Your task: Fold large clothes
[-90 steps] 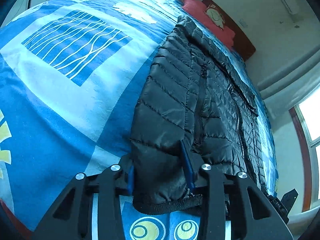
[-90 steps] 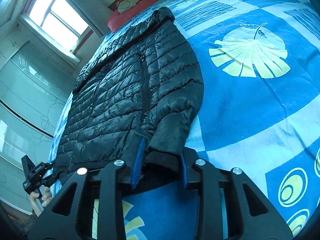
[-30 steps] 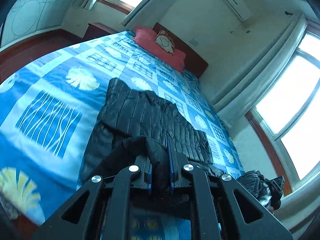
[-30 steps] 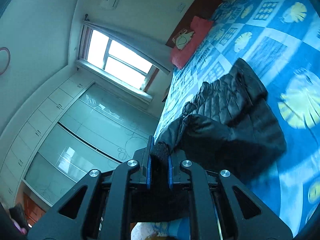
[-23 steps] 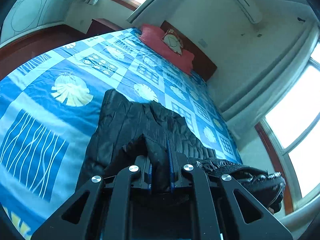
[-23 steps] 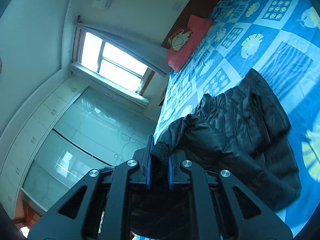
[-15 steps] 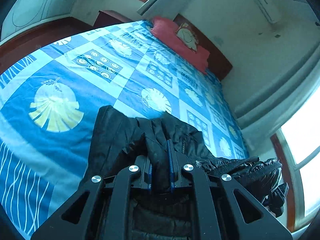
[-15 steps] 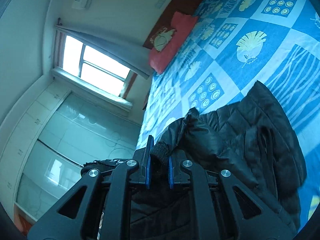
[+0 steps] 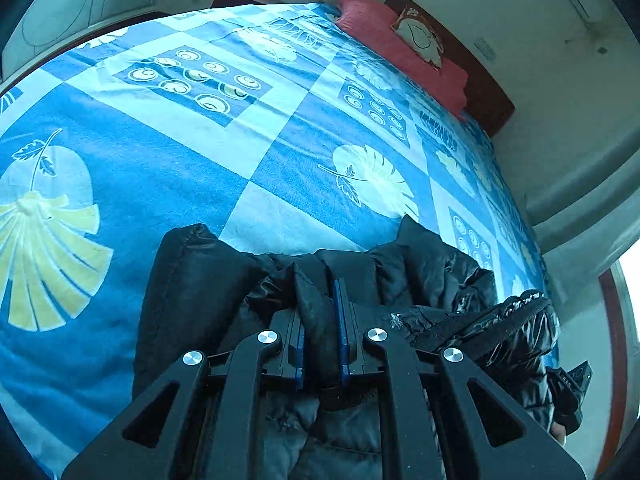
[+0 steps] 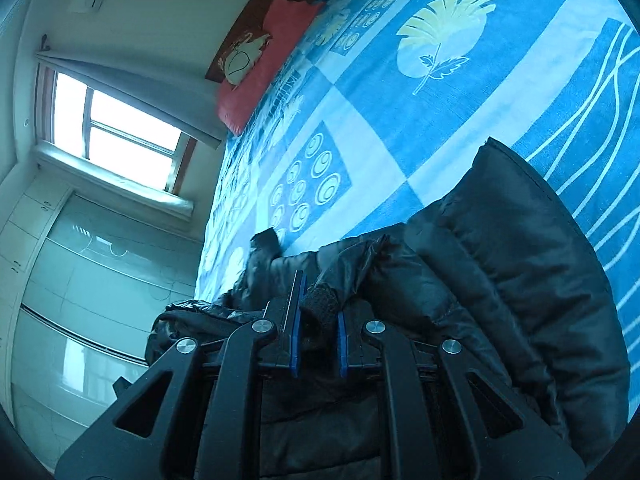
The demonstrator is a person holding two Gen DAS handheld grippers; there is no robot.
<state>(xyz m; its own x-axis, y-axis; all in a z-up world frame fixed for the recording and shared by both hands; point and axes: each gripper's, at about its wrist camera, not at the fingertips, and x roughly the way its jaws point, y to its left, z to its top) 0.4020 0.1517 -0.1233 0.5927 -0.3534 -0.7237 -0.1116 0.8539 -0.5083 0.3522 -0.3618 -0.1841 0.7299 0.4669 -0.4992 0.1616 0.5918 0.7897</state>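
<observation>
A black quilted puffer jacket (image 9: 200, 280) lies on the blue patterned bedspread (image 9: 168, 160), its lower half doubled over toward the collar. My left gripper (image 9: 320, 312) is shut on a pinch of the jacket's hem, low over the jacket. My right gripper (image 10: 318, 308) is shut on the knit cuff (image 10: 320, 300) of the jacket (image 10: 520, 280), also low over the folded bulk. The right gripper's body shows at the right edge of the left wrist view (image 9: 568, 396). What lies under the folded layers is hidden.
A red pillow (image 9: 400, 44) and dark headboard (image 9: 488, 96) are at the far end of the bed. A window (image 10: 116, 128) with curtain and glass wardrobe doors (image 10: 80, 280) line one side. Bedspread (image 10: 440, 80) stretches beyond the jacket.
Both grippers have carried the gripped hem and cuff forward over the jacket toward the collar and lowered them. The jacket now lies doubled over, and the views tilt down at the bed.
</observation>
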